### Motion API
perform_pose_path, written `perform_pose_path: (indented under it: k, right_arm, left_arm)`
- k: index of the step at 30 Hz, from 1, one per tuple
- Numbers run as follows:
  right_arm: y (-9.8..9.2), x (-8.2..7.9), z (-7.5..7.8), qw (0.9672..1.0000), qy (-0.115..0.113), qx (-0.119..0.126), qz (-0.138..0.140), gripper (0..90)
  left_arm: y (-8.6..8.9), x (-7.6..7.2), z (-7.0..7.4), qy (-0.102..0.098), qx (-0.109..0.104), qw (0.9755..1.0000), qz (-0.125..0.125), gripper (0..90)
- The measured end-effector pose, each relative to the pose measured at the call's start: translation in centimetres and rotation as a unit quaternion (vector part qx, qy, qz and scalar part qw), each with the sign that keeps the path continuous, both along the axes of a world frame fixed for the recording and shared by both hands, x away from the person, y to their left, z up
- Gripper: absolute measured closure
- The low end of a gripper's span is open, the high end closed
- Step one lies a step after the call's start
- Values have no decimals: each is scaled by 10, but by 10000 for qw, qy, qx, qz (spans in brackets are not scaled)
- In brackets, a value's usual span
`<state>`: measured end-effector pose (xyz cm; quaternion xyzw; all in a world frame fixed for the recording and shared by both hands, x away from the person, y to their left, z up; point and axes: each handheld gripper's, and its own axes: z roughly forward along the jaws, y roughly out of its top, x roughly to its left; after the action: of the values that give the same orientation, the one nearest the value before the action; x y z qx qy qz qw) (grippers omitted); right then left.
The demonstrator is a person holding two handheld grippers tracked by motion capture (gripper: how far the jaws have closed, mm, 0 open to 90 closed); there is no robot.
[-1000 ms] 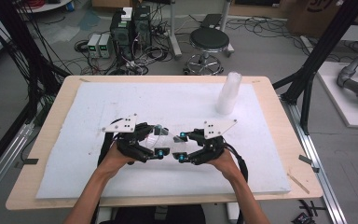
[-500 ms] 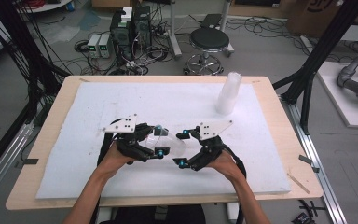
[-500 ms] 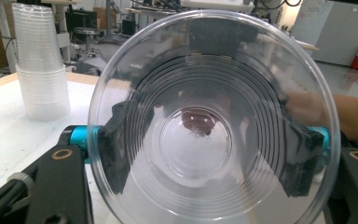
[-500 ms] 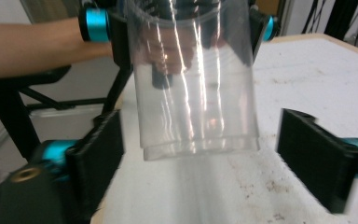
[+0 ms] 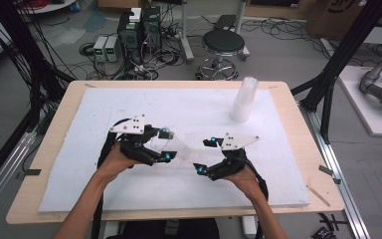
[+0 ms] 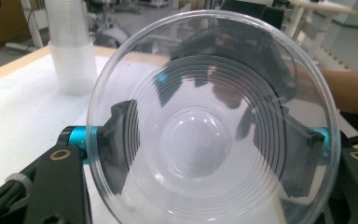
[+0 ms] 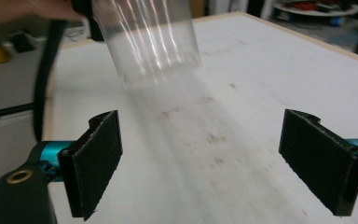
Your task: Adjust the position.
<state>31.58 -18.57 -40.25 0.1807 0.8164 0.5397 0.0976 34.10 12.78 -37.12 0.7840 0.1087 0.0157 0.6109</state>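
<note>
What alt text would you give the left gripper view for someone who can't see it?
A clear plastic cup, its open mouth facing the camera, is clamped between the left gripper's two black jaws. Behind it, a stack of cups stands on the white table, and a person's forearm shows at the right.

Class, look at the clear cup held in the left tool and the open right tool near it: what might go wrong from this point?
1. The left tool pinches a thin clear cup by its sides; squeezing harder may dent or crack it.
2. The cup is held off the white mat; a slack grip may drop it.
3. The right tool stands open with nothing between its pads; reaching in, it may knock the cup askew, or an arm may topple the cup stack.
</note>
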Motion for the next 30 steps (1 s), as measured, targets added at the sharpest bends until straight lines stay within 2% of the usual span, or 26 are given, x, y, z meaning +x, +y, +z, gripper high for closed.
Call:
perform_pose_path:
  k: [3, 6, 8, 11, 16, 19, 21, 22, 25, 27, 28, 30]
  right_arm:
    - [-9, -1, -6, 9994, 87, -60, -326, 132]
    - [-18, -2, -11, 9974, 115, -110, -703, 134]
    - [-23, -2, -14, 9948, 162, -231, -980, 140]
    - [-31, -4, -20, 9913, 235, -310, -1254, 141]
    - [-44, -5, -30, 9868, 316, -400, -1540, 141]
    - [-50, -5, -35, 9840, 376, -437, -1683, 141]
    - [-54, -5, -38, 9825, 412, -435, -1762, 142]
    - [-55, -5, -41, 9811, 434, -481, -1823, 142]
    - [-59, -4, -45, 9797, 448, -519, -1884, 142]
    - [-61, -3, -48, 9783, 464, -532, -1946, 142]
    - [-62, -3, -49, 9783, 452, -537, -1950, 142]
    - [-62, -2, -51, 9780, 486, -528, -1957, 145]
  left_arm:
    - [0, 6, 4, 40, 306, 9995, 85, 309]
    - [-1, 14, 8, 12, 708, 9975, 88, 309]
    - [-2, 18, 10, -29, 1045, 9944, 133, 309]
    - [-4, 25, 12, -69, 1551, 9879, 77, 308]
    - [-11, 35, 14, -53, 2016, 9794, 42, 308]
    - [-14, 41, 16, -27, 2156, 9765, 21, 308]
    - [-15, 44, 17, -41, 2357, 9718, 7, 308]
    - [-15, 45, 17, -31, 2397, 9708, 8, 308]
    - [-14, 48, 18, -41, 2519, 9677, 15, 308]
    - [-14, 49, 19, -34, 2541, 9672, 43, 308]
    - [-13, 49, 19, -32, 2516, 9678, 65, 308]
    - [-13, 50, 19, -45, 2527, 9675, 54, 308]
